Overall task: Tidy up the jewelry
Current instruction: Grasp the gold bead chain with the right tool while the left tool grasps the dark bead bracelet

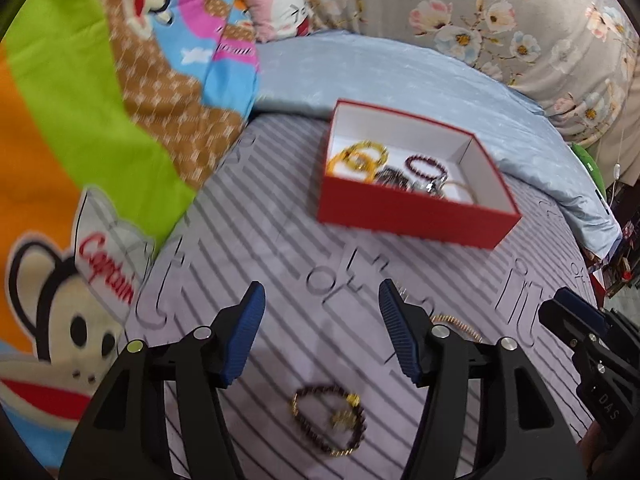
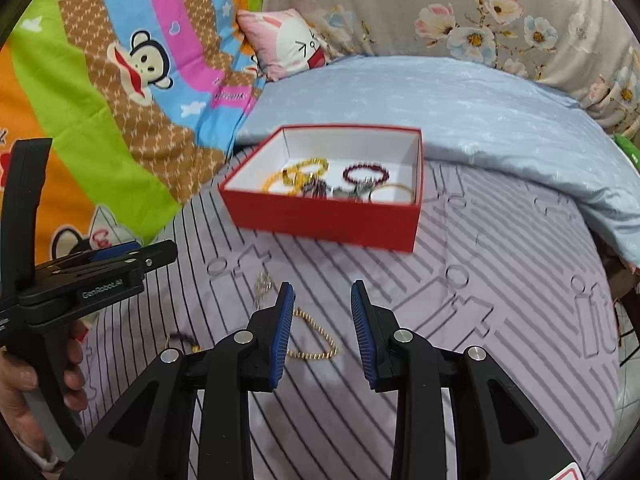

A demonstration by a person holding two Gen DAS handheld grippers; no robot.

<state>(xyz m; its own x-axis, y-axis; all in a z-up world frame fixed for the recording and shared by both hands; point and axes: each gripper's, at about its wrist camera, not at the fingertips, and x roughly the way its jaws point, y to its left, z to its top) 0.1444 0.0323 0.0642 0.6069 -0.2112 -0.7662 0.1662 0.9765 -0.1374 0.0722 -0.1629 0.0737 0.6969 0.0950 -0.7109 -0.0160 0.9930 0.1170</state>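
Note:
A red box (image 1: 412, 212) with white inside stands on the striped sheet and holds yellow bead bracelets (image 1: 358, 158), a dark red bead bracelet (image 1: 426, 164) and several other pieces. My left gripper (image 1: 320, 292) is open and empty, hovering over a dark bead bracelet (image 1: 330, 420) with gold charms that lies on the sheet. My right gripper (image 2: 323, 288) is open too, with a gold chain bracelet (image 2: 320, 346) lying on the sheet beneath its fingers. A thin silver chain (image 2: 264, 284) lies just left of its left finger. The red box (image 2: 328, 220) sits beyond both grippers.
A colourful cartoon quilt (image 1: 80, 120) borders the sheet on the left. A light blue pillow (image 2: 460, 108) lies behind the box, with a pink cushion (image 2: 288, 44) and floral bedding (image 2: 480, 8) further back. A hand (image 2: 24, 384) holds the left gripper (image 2: 152, 256). The bed's edge falls away at the right.

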